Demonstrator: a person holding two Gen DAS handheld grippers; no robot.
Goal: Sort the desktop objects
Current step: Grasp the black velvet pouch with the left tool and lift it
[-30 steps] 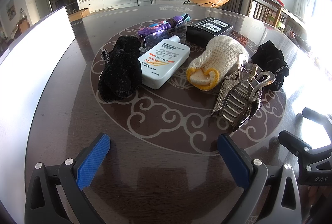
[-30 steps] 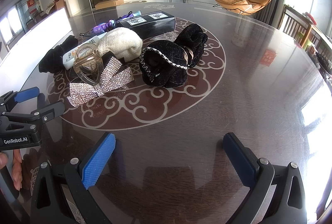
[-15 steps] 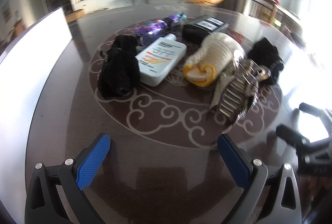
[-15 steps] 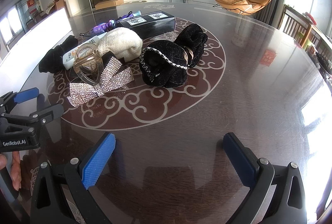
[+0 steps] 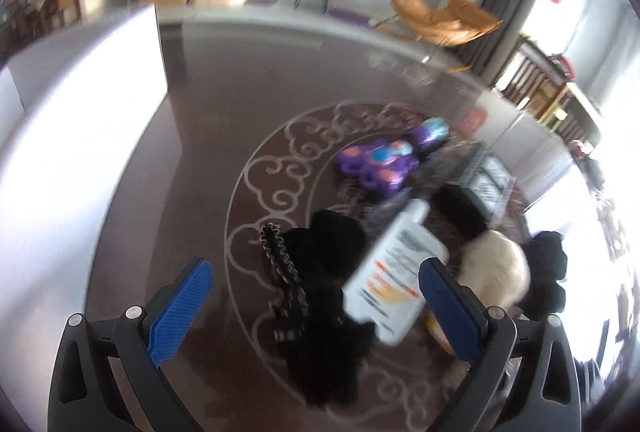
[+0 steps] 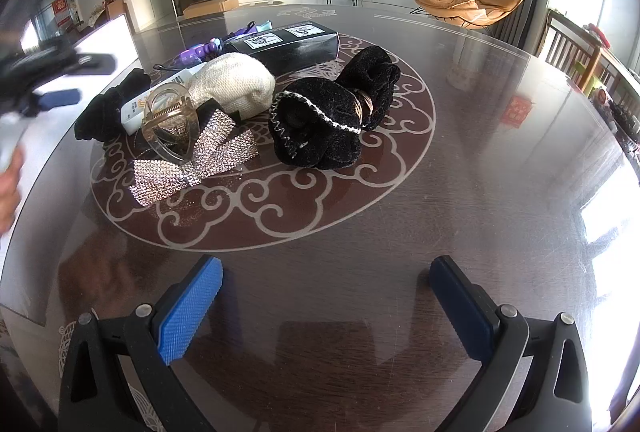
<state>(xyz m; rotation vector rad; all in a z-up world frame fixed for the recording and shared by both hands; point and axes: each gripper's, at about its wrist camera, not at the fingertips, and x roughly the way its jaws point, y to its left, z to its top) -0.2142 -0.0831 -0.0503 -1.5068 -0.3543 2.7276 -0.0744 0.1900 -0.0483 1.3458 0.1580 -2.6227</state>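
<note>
My left gripper (image 5: pixel 316 296) is open above a black velvet scrunchie (image 5: pixel 320 272), with a white sunscreen bottle (image 5: pixel 396 272) by its right finger; that view is blurred. Beyond lie a purple toy (image 5: pixel 380 161), a cream knitted pouch (image 5: pixel 500 272) and a black box (image 5: pixel 484 179). My right gripper (image 6: pixel 326 308) hangs open over bare table near the front edge. Ahead of it lie a rhinestone bow with a clear claw clip (image 6: pixel 184 147), a second black scrunchie (image 6: pixel 332 119), the cream pouch (image 6: pixel 232 87) and the black box (image 6: pixel 292 43). The left gripper (image 6: pixel 44 83) shows blurred at far left.
Everything sits on a dark round table (image 6: pixel 480 191) with a pale scroll pattern. A white panel (image 5: pixel 80 135) stands along the table's left side. A person's hand (image 6: pixel 8 191) is at the left edge. Chairs (image 6: pixel 580 55) stand at the right.
My left gripper has swung forward and left, over the black scrunchie and sunscreen bottle, and its view is now blurred. The right gripper has stayed put.
</note>
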